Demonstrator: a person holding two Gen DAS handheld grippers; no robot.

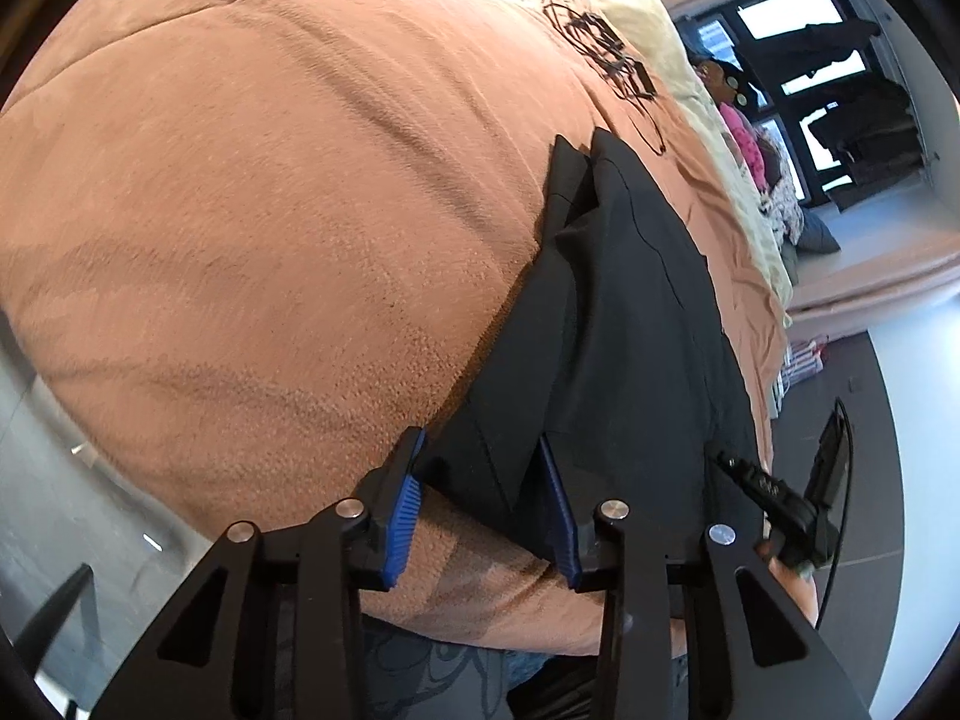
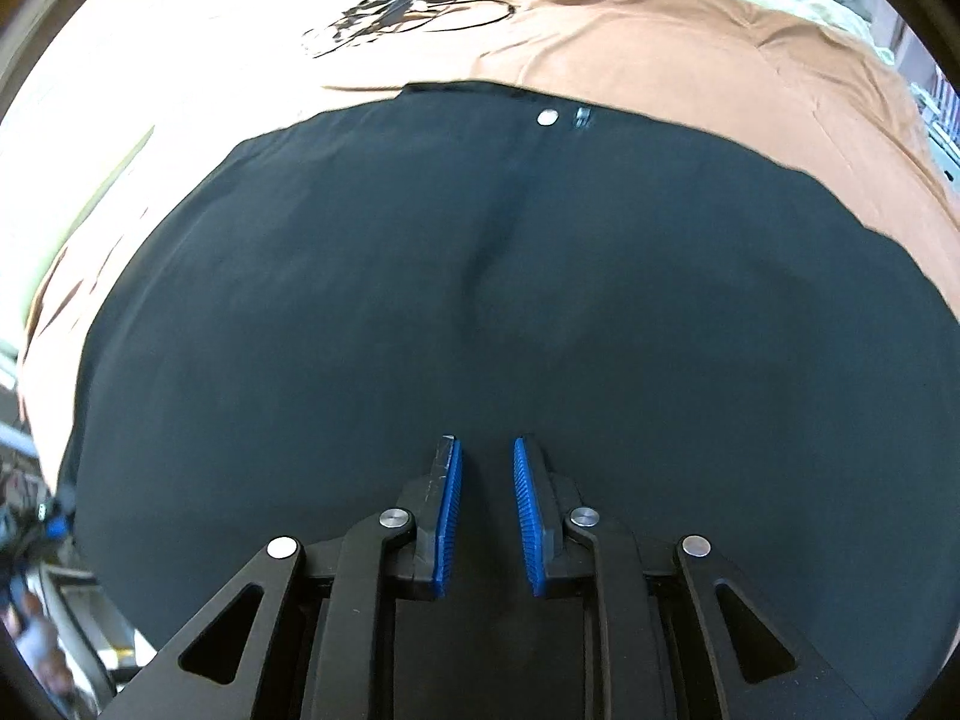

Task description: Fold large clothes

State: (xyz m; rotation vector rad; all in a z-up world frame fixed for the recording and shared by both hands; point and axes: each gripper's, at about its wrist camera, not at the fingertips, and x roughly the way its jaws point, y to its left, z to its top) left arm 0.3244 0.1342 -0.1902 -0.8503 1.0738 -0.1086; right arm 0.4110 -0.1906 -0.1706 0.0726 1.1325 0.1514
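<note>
A black pair of trousers lies on a brown bedspread. In the left wrist view my left gripper is open, its blue pads on either side of a corner of the black cloth near the bed's near edge. In the right wrist view the trousers fill the middle, with a silver button at the far waistband. My right gripper hovers over the cloth, its jaws narrowly apart with nothing between them. The right gripper also shows at the lower right of the left wrist view.
A tangle of black cables lies on the far part of the bedspread, also in the right wrist view. A pale yellow blanket and colourful clothes lie along the far side. Dark windows and grey floor are to the right.
</note>
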